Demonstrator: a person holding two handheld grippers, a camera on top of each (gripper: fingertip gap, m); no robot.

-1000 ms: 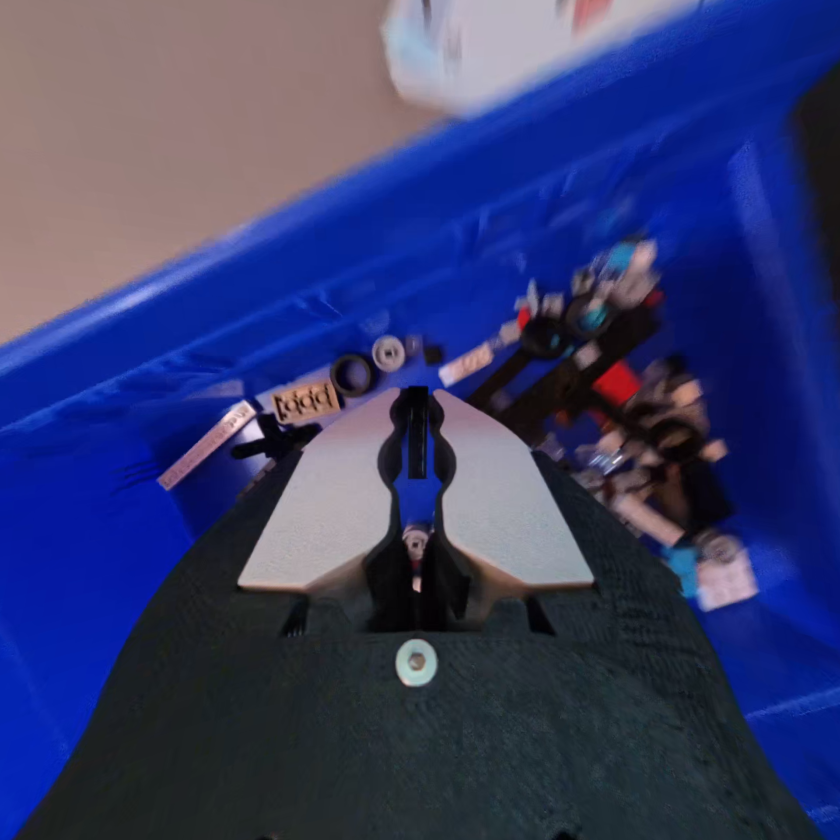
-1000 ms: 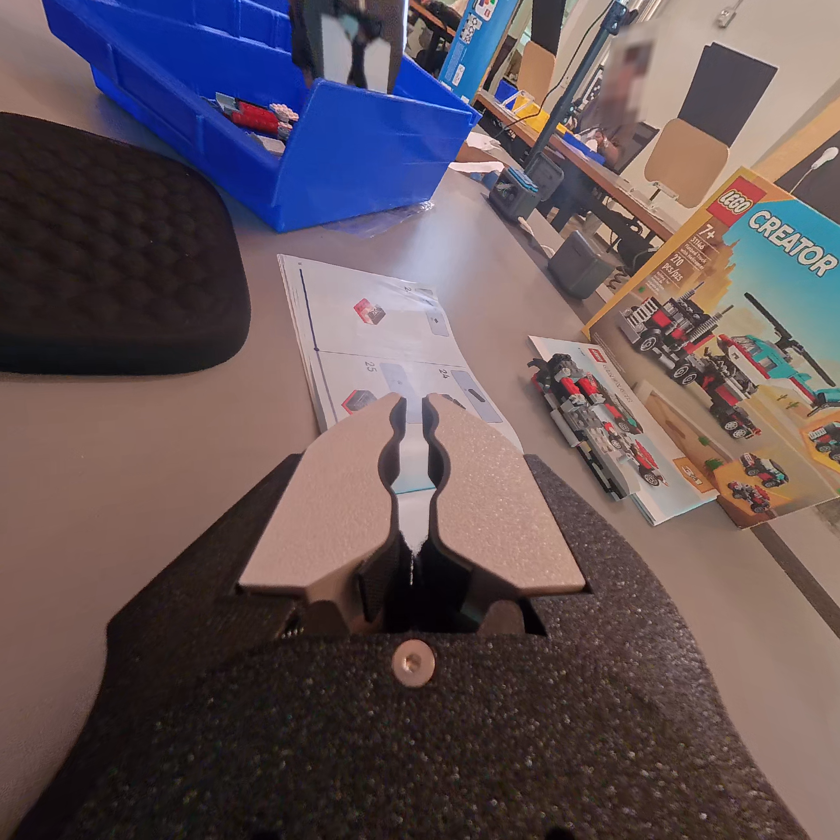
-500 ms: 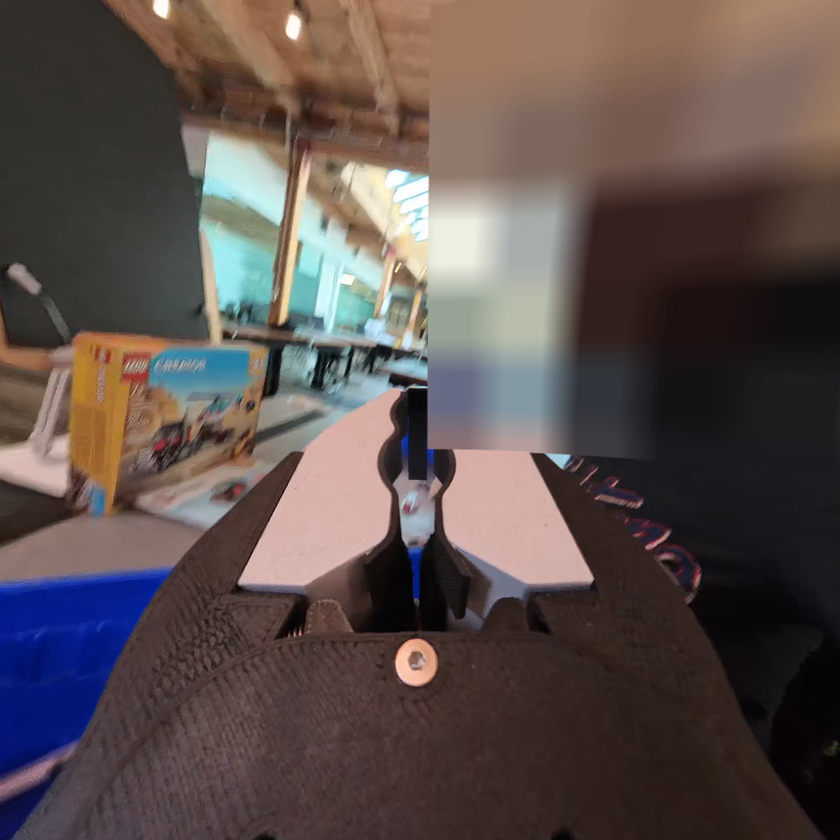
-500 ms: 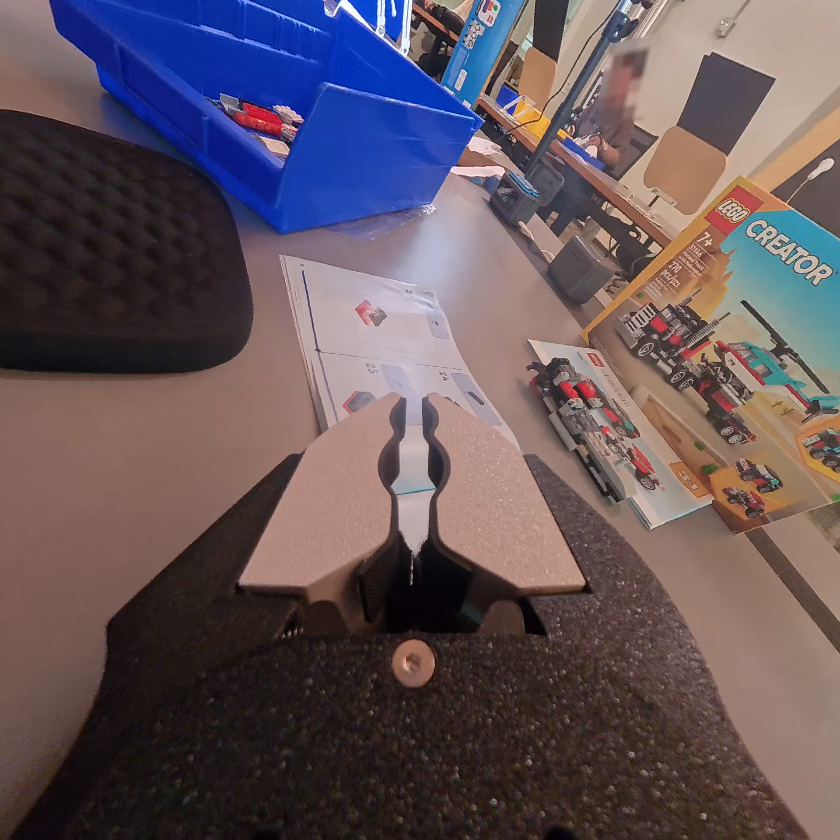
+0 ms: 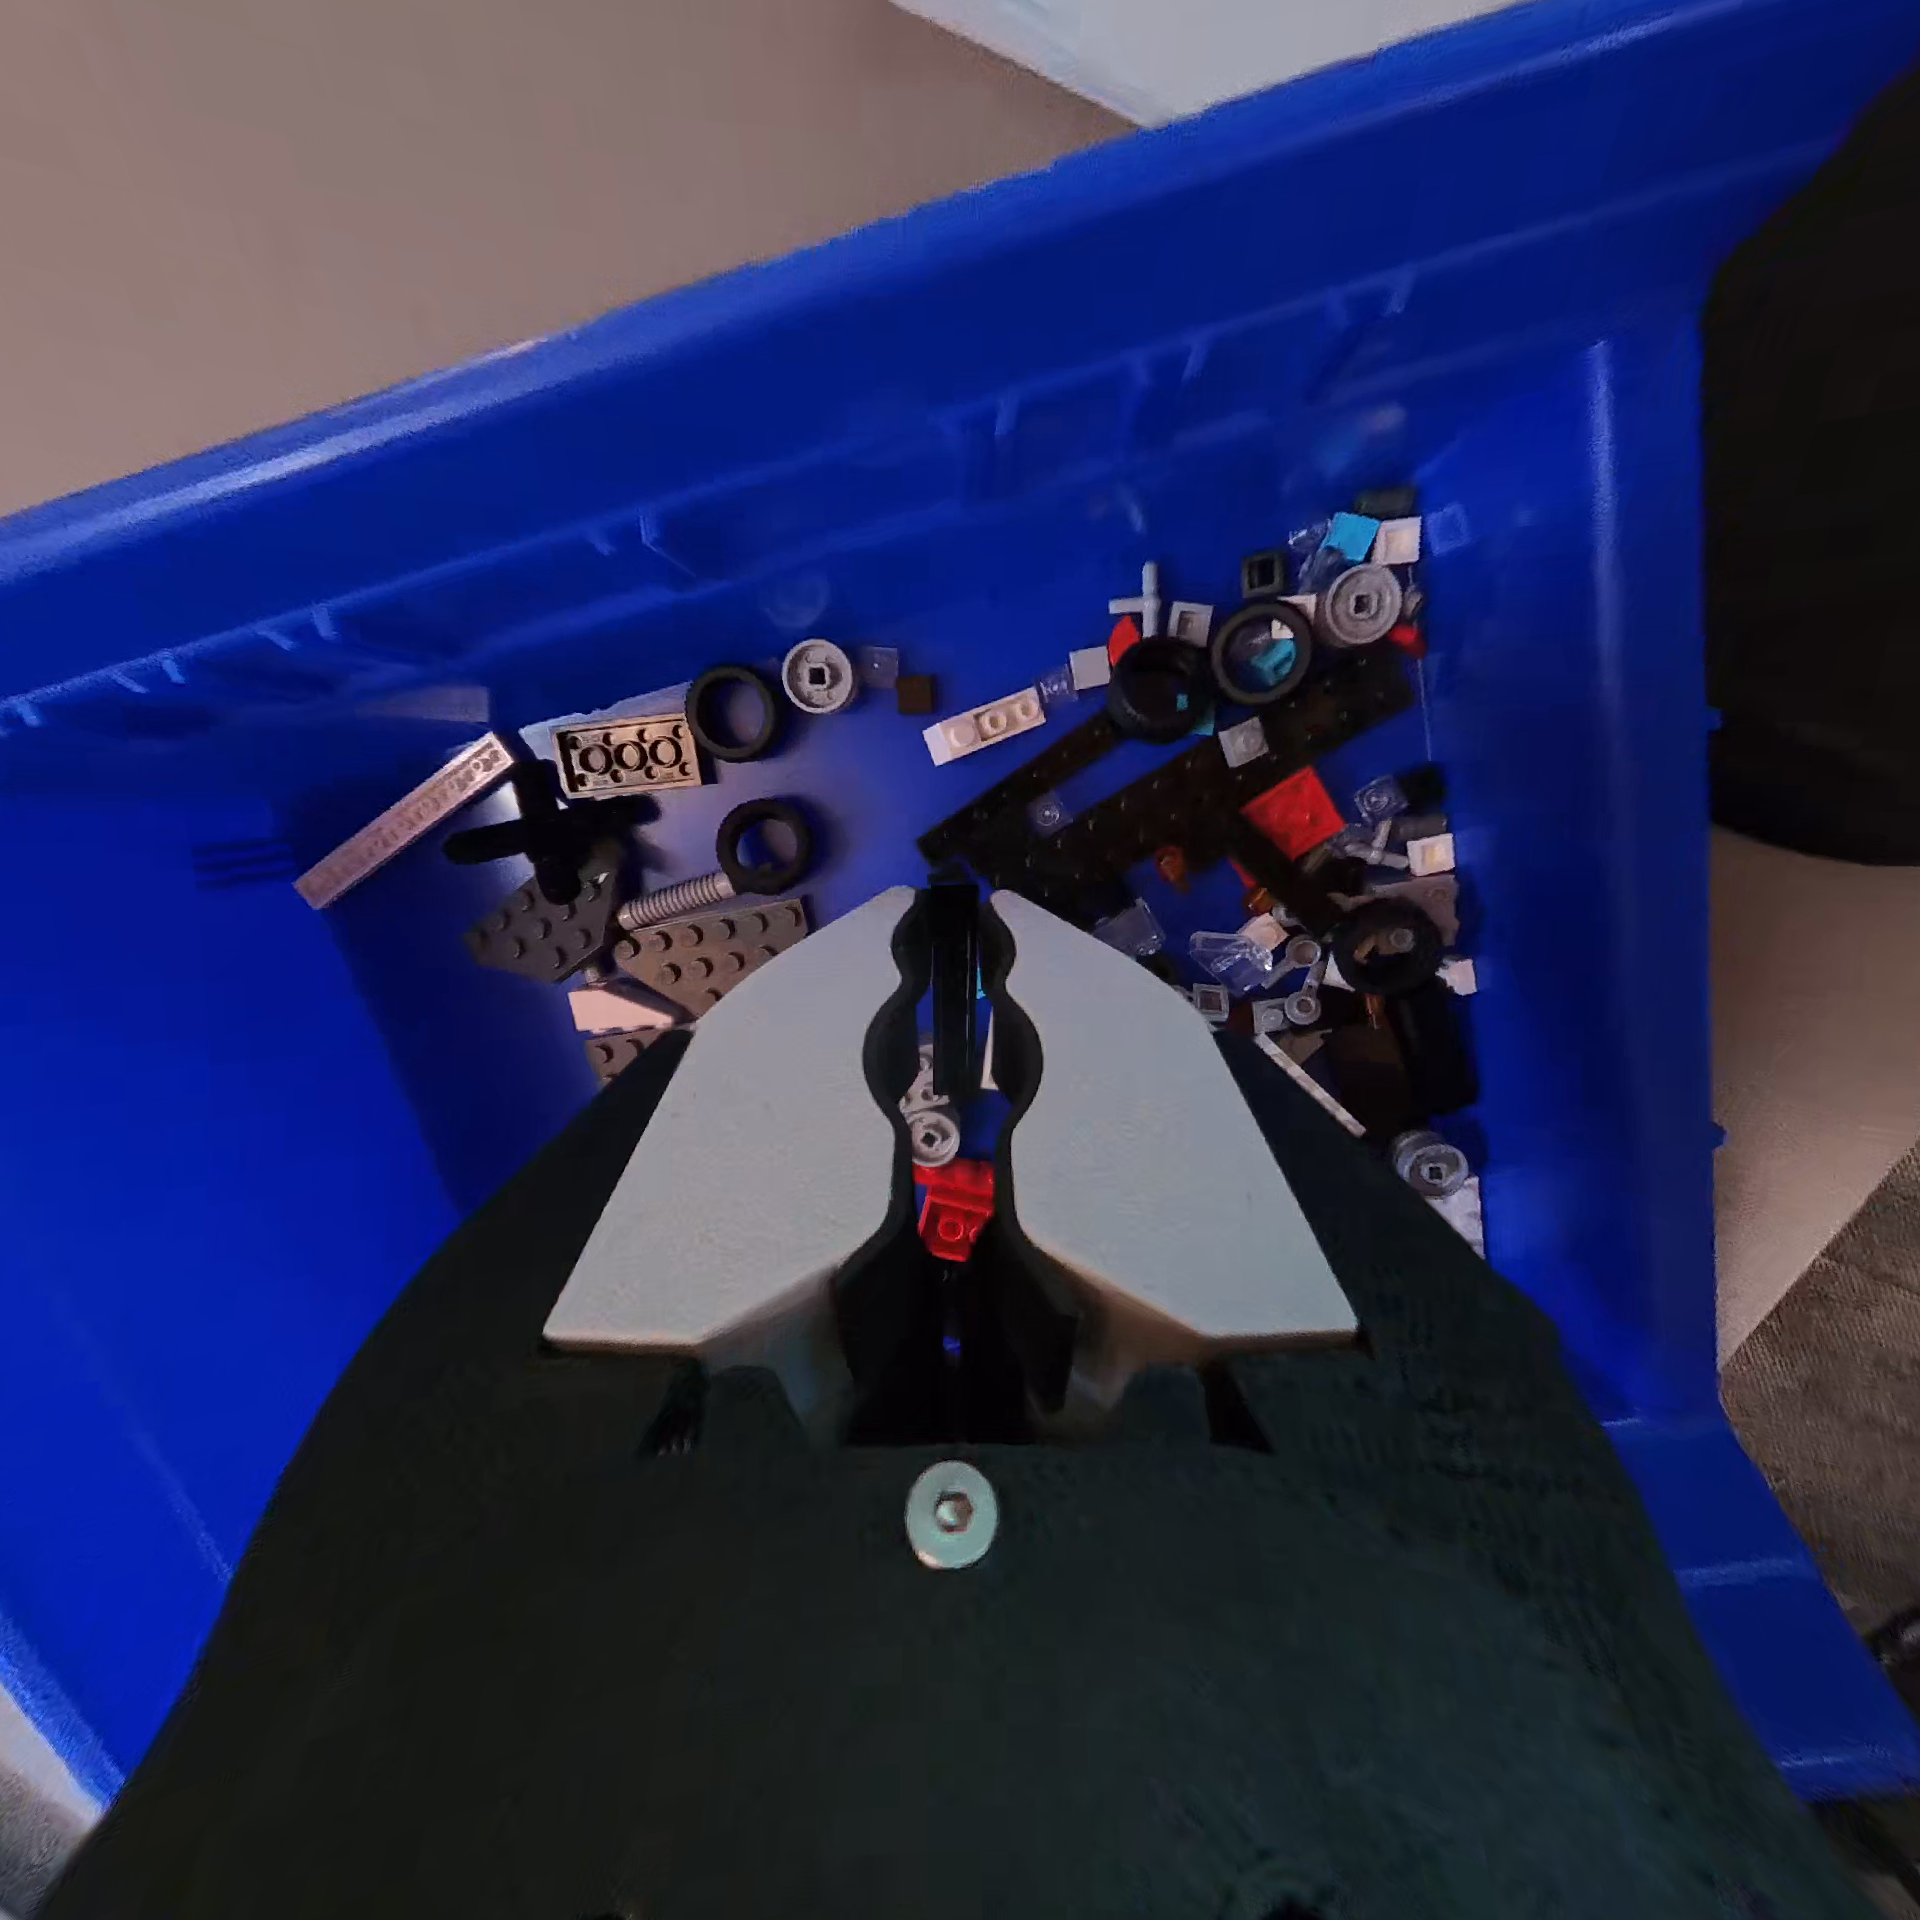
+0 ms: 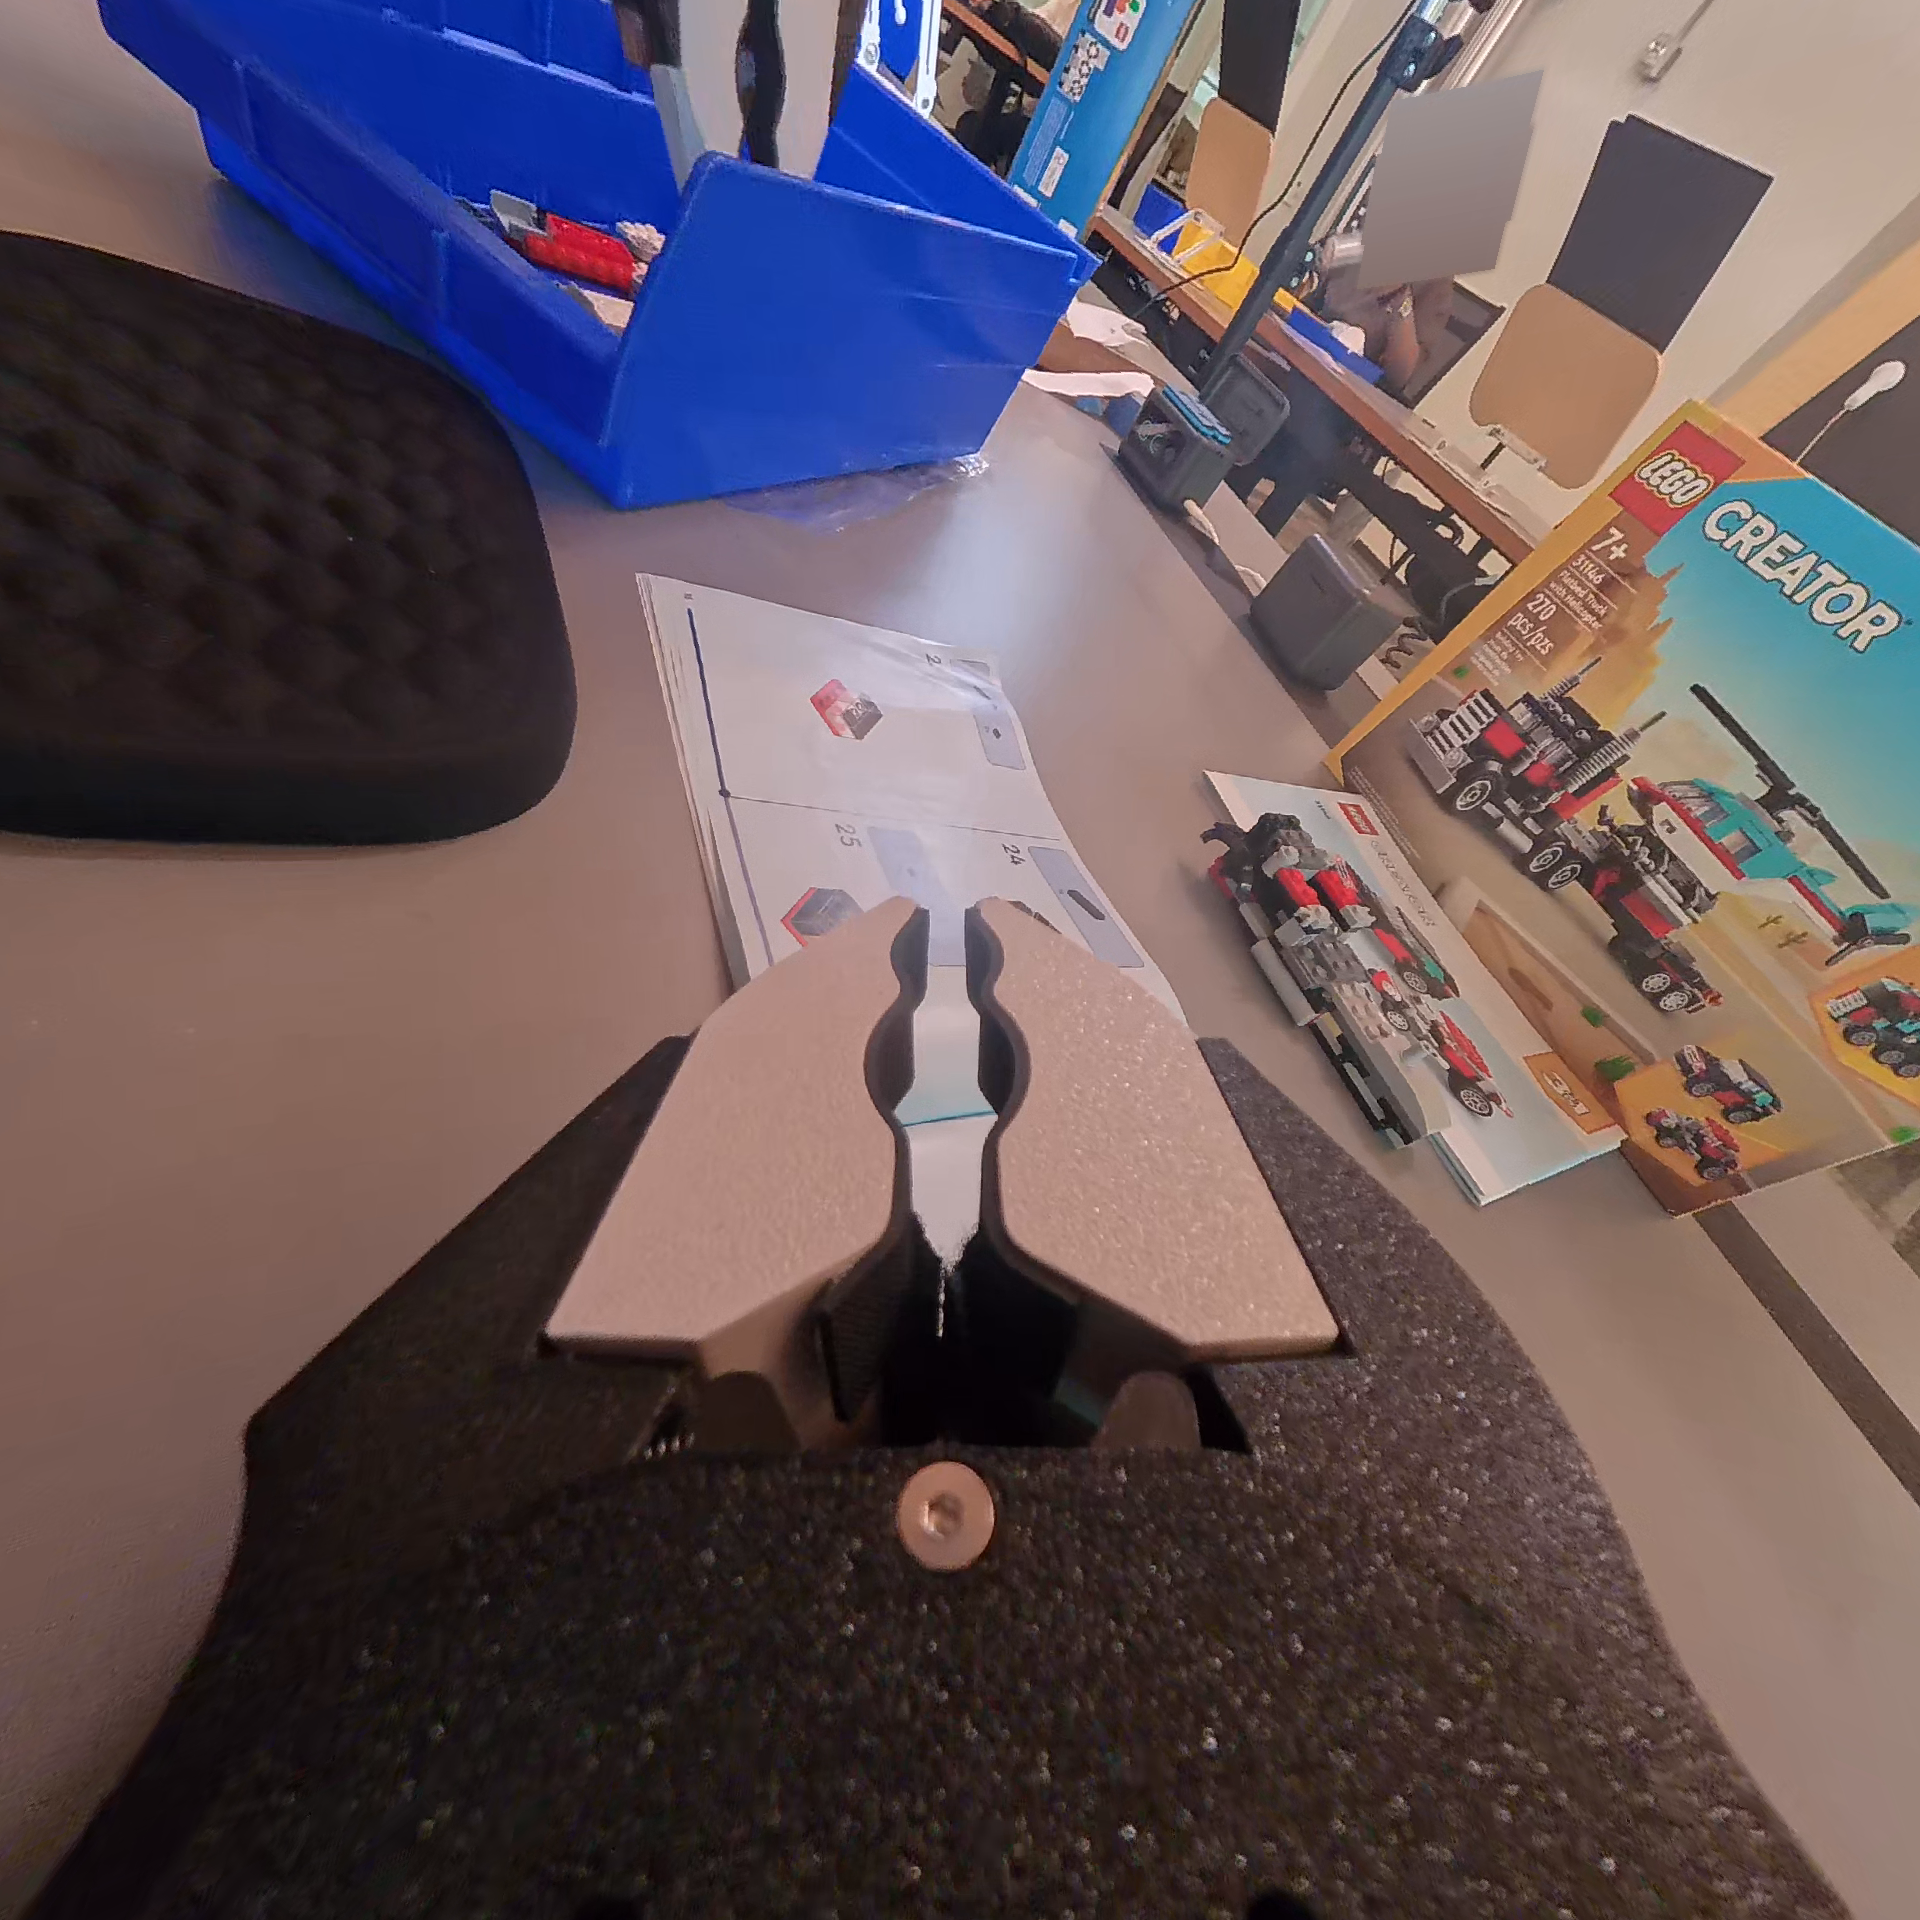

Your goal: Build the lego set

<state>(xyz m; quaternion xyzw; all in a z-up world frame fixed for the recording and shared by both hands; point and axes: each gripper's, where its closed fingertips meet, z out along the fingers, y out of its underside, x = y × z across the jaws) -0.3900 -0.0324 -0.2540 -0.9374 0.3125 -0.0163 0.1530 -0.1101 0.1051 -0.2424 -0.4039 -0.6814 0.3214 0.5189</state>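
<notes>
My left gripper point(image 5: 954, 904) hangs over the blue bin point(image 5: 935, 395) and is shut on a thin black lego piece point(image 5: 951, 997), held edge-on between the fingers. Below it lie loose parts: long black plates point(image 5: 1143, 810), black tyres point(image 5: 732, 712), grey plates point(image 5: 707, 956), and a red brick point(image 5: 1291, 810). My right gripper point(image 6: 943, 914) is shut and empty, low over the open instruction booklet point(image 6: 862, 727) on the grey table. The right wrist view also shows the left gripper point(image 6: 748, 94) above the bin point(image 6: 810, 343).
A black foam pad point(image 6: 229, 561) lies left of the booklet. A second booklet point(image 6: 1371, 987) and the set's box point(image 6: 1714, 790) lie to the right. Two small grey devices point(image 6: 1320, 613) and a stand pole point(image 6: 1299, 218) are behind. A person sits at a far table. My right fingertips sit around 30 cm from my left ones. Between my left fingertips and the red brick point(image 5: 1291, 810) there is roughly 7 cm.
The left gripper swung up toward the room half a second ago and now points down into the bin again, still holding the black piece. The right gripper has barely moved.
</notes>
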